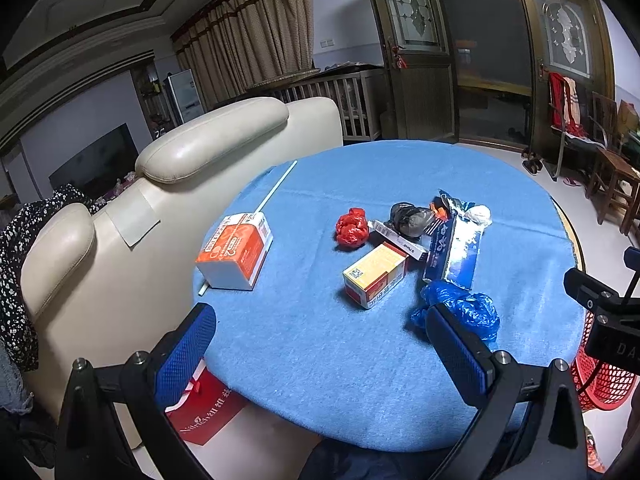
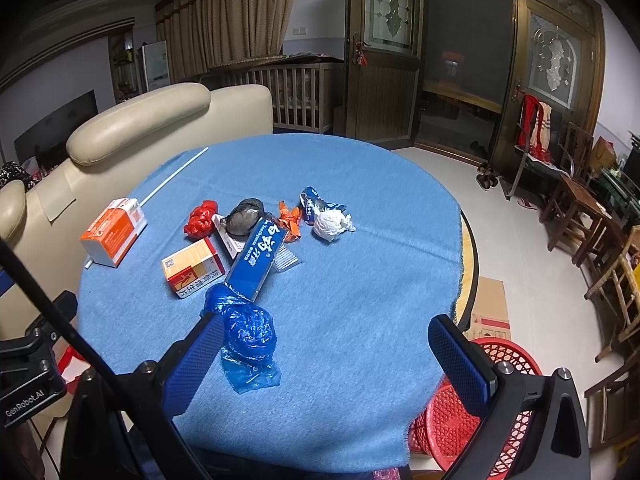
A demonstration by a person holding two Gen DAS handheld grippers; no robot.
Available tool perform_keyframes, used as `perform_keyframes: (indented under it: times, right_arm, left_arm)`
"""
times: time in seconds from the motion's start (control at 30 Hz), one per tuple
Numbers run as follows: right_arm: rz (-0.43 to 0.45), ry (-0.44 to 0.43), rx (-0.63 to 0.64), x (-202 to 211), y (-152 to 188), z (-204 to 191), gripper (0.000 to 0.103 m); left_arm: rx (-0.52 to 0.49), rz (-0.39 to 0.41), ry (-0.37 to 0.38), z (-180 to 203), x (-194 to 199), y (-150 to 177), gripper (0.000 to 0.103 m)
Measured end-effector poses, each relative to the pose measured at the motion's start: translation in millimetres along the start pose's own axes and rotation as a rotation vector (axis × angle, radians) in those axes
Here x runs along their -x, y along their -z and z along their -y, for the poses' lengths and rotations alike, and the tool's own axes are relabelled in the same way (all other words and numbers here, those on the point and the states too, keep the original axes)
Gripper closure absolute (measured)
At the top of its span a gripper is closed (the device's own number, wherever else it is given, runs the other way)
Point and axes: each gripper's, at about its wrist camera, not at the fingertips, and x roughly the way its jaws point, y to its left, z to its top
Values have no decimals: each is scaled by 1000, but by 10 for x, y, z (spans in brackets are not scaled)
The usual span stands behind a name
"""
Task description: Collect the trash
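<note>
Floor [image 2: 500, 240]: red basket [image 2: 452, 420] clearer right view.

Desk cloth [image 2: 360, 288] light blue; crumpled bag [image 2: 248, 336] deep blue; long box [image 2: 256, 260] blue, white lettering; carton [image 1: 236, 252] orange and white; small box [image 1: 374, 274] yellow, red, white; paper ball [image 2: 330, 224] white; basket [image 2: 460, 412] red mesh; sofa [image 1: 120, 240] cream; tool pads [image 1: 184, 354] blue, dimpled.

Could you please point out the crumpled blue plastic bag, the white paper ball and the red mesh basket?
Crumpled blue plastic bag [image 2: 249, 334]: right wrist view, middle of the bundle.
White paper ball [image 2: 329, 225]: right wrist view, its centre.
Red mesh basket [image 2: 452, 420]: right wrist view, mesh wall.
</note>
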Motion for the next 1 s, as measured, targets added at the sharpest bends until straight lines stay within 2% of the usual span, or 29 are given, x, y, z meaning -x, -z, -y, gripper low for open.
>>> perform_keyframes:
  times: [1.0]
  right_arm:
    - [-59, -14, -13, -93, 39, 4, 0]
  left_arm:
    - [0, -13, 0, -9, -50, 43, 0]
